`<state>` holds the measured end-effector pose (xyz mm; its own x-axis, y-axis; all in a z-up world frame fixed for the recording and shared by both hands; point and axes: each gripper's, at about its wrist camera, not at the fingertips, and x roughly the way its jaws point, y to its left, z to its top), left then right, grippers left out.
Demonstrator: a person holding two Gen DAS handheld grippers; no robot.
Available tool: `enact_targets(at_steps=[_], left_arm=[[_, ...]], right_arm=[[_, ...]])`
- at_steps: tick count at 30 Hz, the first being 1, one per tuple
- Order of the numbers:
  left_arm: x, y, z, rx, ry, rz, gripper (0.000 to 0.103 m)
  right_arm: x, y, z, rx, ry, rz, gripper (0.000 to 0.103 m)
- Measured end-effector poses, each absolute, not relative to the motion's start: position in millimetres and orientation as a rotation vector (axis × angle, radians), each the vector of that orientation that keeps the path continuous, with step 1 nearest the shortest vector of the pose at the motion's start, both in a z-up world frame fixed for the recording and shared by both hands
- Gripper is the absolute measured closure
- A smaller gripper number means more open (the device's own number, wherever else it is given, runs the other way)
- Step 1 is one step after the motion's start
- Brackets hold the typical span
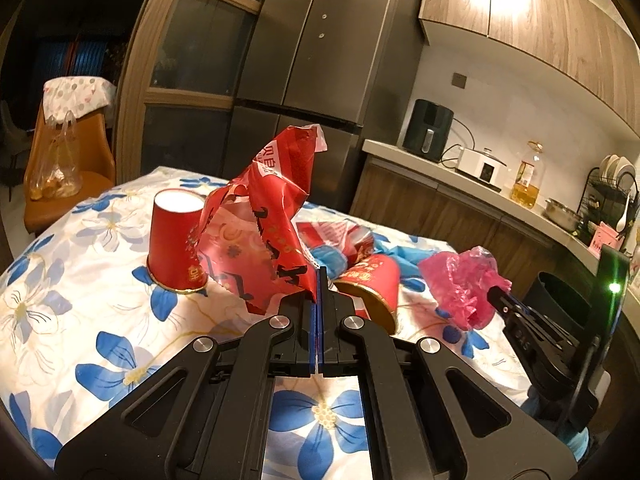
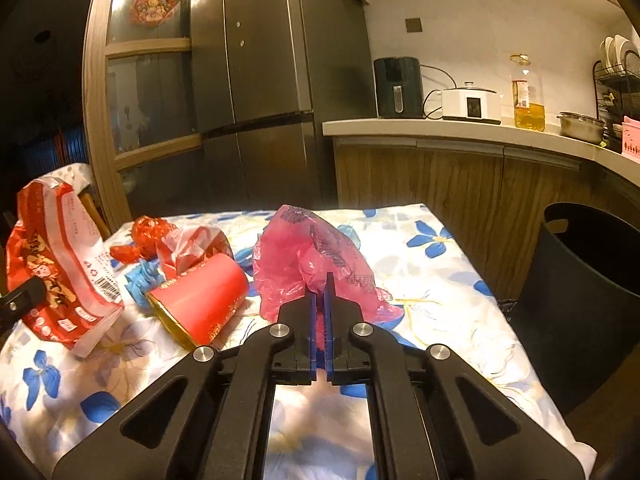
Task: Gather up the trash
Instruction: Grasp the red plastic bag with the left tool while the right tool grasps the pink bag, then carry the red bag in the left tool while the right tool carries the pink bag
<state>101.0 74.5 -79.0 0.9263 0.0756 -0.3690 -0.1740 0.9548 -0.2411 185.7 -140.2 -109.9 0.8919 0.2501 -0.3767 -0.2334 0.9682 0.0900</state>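
My left gripper [image 1: 319, 280] is shut on a crumpled red plastic bag [image 1: 272, 220], which stands up above the flowered tablecloth [image 1: 60, 300]. My right gripper [image 2: 322, 285] is shut on a pink plastic bag [image 2: 312, 252] near the table's right side; the same pink plastic bag [image 1: 460, 280] shows in the left wrist view. Between them a red paper cup [image 2: 204, 300] lies on its side. Another red cup [image 1: 176, 248] stands upside down at the left. Behind lie blue crumpled plastic [image 2: 140, 280], a red-and-white wrapper [image 2: 192, 244] and red foil [image 2: 148, 232].
A black bin [image 2: 588, 280] stands on the floor just past the table's right edge. Behind the table are a dark fridge [image 2: 260, 60] and a wooden counter [image 2: 460, 132] with appliances. An orange chair [image 1: 60, 184] with a bag on it stands at the far left.
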Motion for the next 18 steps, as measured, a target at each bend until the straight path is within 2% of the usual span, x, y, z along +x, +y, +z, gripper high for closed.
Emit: enact_targets(at_steps=[18], left_arm=[[101,1,-47,-0.203,0.306,-0.026,0.103]], right_arm=[[135,-202,-71,0.085,0.287,0.173,0.1]])
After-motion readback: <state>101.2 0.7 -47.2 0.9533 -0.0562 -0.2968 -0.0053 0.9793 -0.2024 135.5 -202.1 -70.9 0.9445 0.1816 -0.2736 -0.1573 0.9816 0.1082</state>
